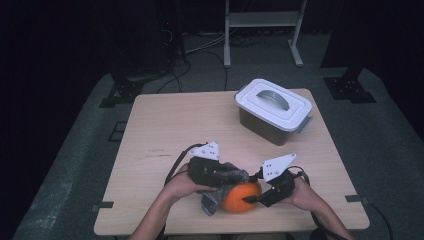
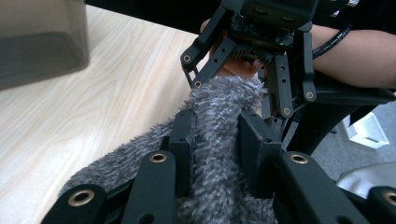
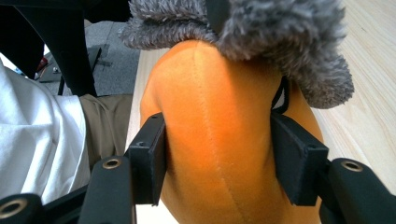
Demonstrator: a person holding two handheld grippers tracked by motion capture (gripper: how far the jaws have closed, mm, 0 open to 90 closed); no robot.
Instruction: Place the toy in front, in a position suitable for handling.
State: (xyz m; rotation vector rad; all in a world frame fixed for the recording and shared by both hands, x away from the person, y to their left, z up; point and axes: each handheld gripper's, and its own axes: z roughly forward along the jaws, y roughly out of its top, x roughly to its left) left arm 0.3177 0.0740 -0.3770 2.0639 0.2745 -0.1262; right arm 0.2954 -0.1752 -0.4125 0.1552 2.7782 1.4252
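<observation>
An orange plush ball [image 1: 241, 196] rests near the table's front edge, partly wrapped by a grey fuzzy cloth [image 1: 225, 181]. My left gripper [image 1: 231, 176] is shut on a fold of the grey fuzzy cloth [image 2: 217, 140], which bulges up between its pads. From the right, my right gripper [image 1: 254, 196] is shut on the orange plush ball [image 3: 217, 140], whose soft sides dent under the pads. In the right gripper view the grey fuzzy cloth [image 3: 261, 32] drapes over the ball's top. The right gripper [image 2: 247, 86] faces the left one closely in the left gripper view.
A lidded white and dark storage box [image 1: 272, 110] with a grey handle stands at the back right of the wooden table [image 1: 165, 135]. The table's front edge [image 1: 150, 231] lies just below the hands. A white metal frame [image 1: 262, 30] stands on the floor beyond.
</observation>
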